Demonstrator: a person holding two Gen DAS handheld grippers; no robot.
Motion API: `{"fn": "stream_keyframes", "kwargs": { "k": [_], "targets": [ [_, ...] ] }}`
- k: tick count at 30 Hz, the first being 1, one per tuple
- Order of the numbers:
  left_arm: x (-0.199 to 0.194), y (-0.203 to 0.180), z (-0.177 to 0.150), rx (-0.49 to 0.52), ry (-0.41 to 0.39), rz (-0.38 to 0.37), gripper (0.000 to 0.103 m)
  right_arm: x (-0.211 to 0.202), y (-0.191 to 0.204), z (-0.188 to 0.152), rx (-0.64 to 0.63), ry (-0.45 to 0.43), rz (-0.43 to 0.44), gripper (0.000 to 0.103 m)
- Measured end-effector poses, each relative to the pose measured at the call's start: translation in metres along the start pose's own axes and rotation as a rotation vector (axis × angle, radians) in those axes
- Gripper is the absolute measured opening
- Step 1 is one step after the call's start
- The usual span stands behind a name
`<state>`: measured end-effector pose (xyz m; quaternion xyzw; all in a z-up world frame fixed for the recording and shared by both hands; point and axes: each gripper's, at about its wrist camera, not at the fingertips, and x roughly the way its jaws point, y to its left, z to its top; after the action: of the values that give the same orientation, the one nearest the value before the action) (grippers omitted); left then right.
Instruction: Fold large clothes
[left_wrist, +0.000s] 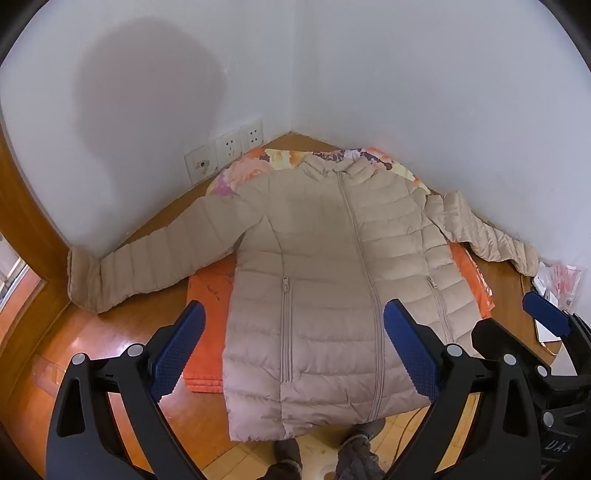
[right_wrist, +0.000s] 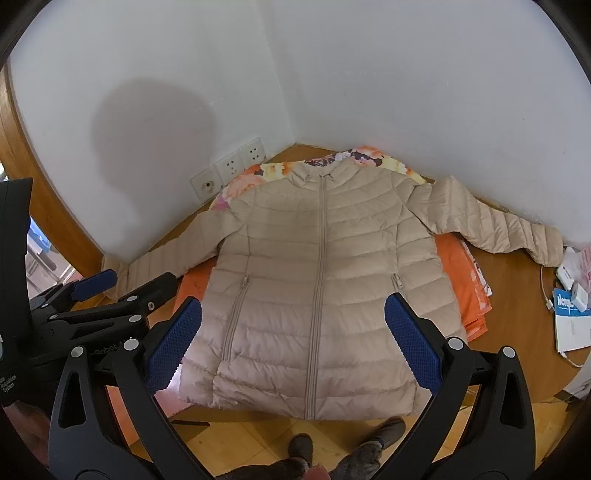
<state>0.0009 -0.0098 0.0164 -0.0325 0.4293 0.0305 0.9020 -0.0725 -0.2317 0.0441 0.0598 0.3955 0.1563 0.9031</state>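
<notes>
A beige quilted puffer jacket (left_wrist: 325, 277) (right_wrist: 321, 277) lies flat and zipped, front side up, on a wooden table (left_wrist: 110, 339) (right_wrist: 517, 295). Both sleeves are spread out; the left sleeve (left_wrist: 129, 269) reaches toward the door frame and the right sleeve (right_wrist: 498, 225) runs along the wall. My left gripper (left_wrist: 295, 343) hovers open over the jacket's lower left part, nothing between its blue pads (left_wrist: 181, 347). My right gripper (right_wrist: 293, 339) is open above the hem, also holding nothing. Each gripper shows at the edge of the other's view: the right gripper (left_wrist: 517, 321), the left gripper (right_wrist: 125, 286).
An orange floral cloth (left_wrist: 207, 291) (right_wrist: 461, 273) lies under the jacket. Wall sockets (left_wrist: 225, 151) (right_wrist: 229, 168) sit behind the table's corner. Papers, a charger and a cable (right_wrist: 569, 306) lie at the right. A person's slippered feet (right_wrist: 299, 446) stand below the front edge.
</notes>
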Motion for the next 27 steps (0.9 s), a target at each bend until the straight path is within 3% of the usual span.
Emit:
{"fn": "stream_keyframes", "kwargs": {
  "k": [19, 20, 27],
  "targets": [
    [-0.005, 0.014, 0.006, -0.005, -0.011, 0.008, 0.093, -0.002, 0.003, -0.005, -0.003, 0.006, -0.004, 0.099],
    [-0.008, 0.006, -0.007, -0.001, -0.019, 0.01, 0.093, -0.003, 0.005, -0.006, -0.007, 0.006, -0.002, 0.099],
    [-0.008, 0.005, -0.009, 0.001, -0.023, 0.011, 0.093, -0.004, 0.01, -0.005, -0.019, 0.003, -0.012, 0.099]
  ]
}}
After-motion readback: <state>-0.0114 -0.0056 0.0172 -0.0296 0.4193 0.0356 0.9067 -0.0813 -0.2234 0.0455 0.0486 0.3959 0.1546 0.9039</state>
